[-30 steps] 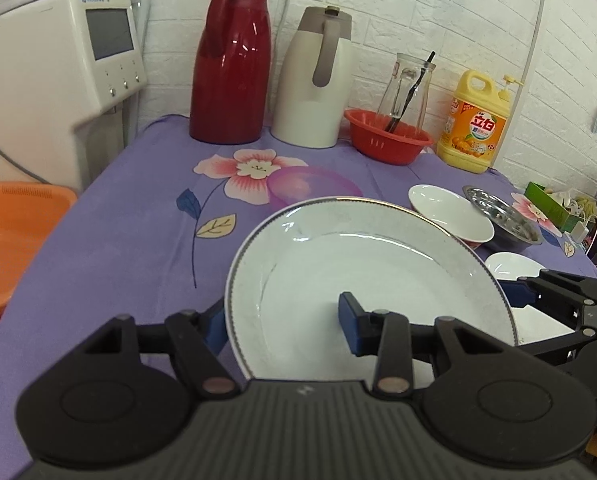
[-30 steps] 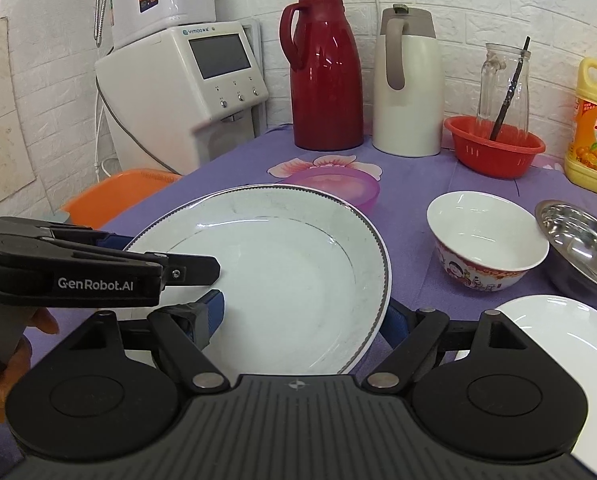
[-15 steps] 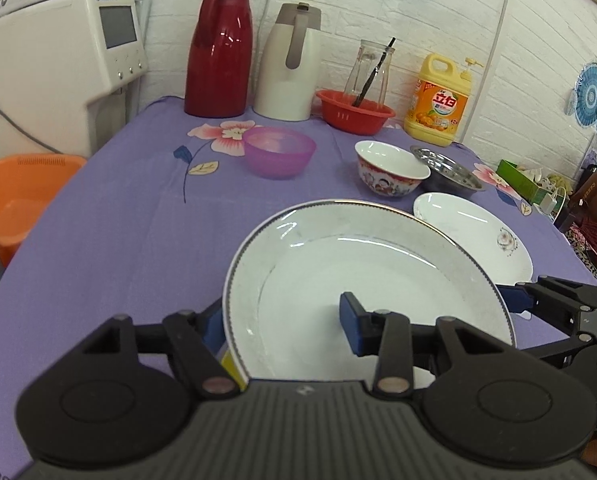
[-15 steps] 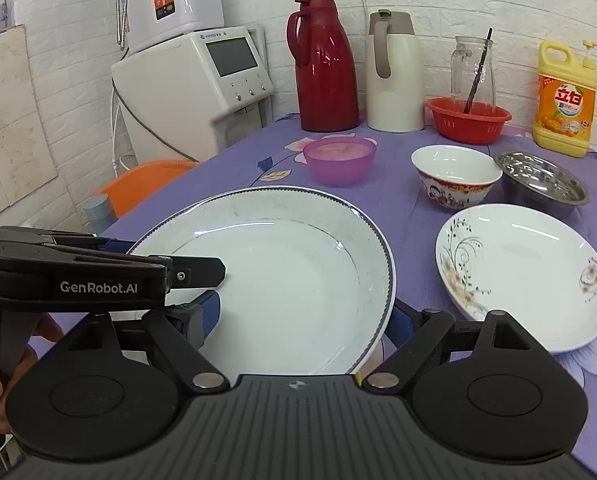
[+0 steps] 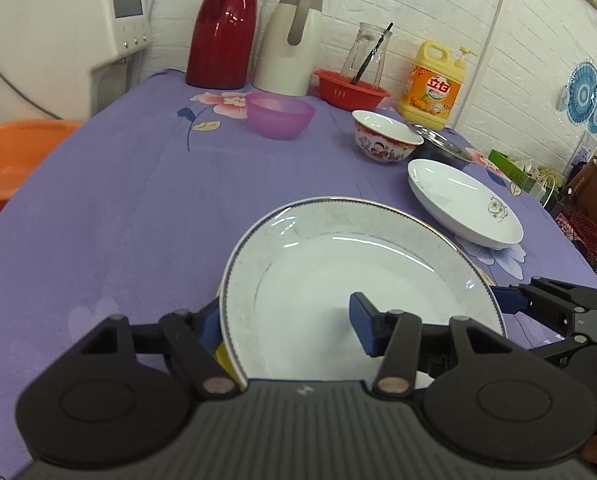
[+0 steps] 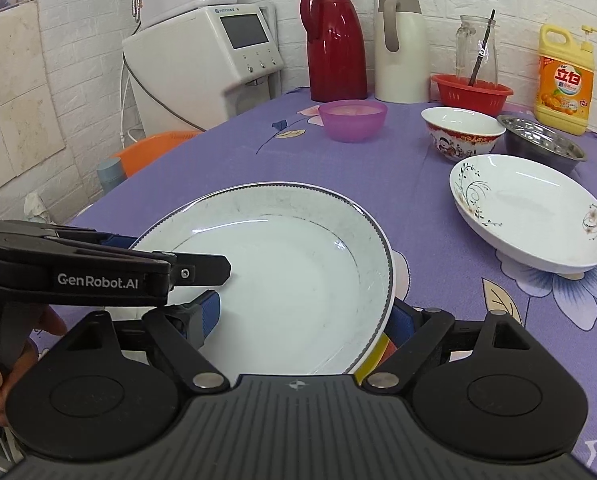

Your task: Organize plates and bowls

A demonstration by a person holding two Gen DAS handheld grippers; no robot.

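Note:
A large white plate (image 5: pixel 338 280) with a dark beaded rim lies low over the purple tablecloth, a yellow edge (image 6: pixel 372 354) showing under its near rim. My left gripper (image 5: pixel 284 326) straddles the plate's left rim; its jaws are opening and the pads look slack on the rim. My right gripper (image 6: pixel 306 318) holds the plate's (image 6: pixel 278 260) right rim between its pads. To the right rests a smaller flowered plate (image 6: pixel 530 212). Beyond it stand a painted porcelain bowl (image 6: pixel 462 128), a steel bowl (image 6: pixel 542 140) and a purple plastic bowl (image 6: pixel 352 118).
Along the back wall stand a red thermos (image 6: pixel 334 40), a white jug (image 6: pixel 400 46), a red basket (image 6: pixel 472 94) with a glass carafe, and a yellow detergent bottle (image 6: pixel 564 80). A white dispenser (image 6: pixel 202 60) and an orange basin (image 5: pixel 14 148) sit off the table's left side.
Both grippers drew the large plate back toward the near table edge and lower; the back-row items now look farther off. The left gripper's fingers have spread slightly wider.

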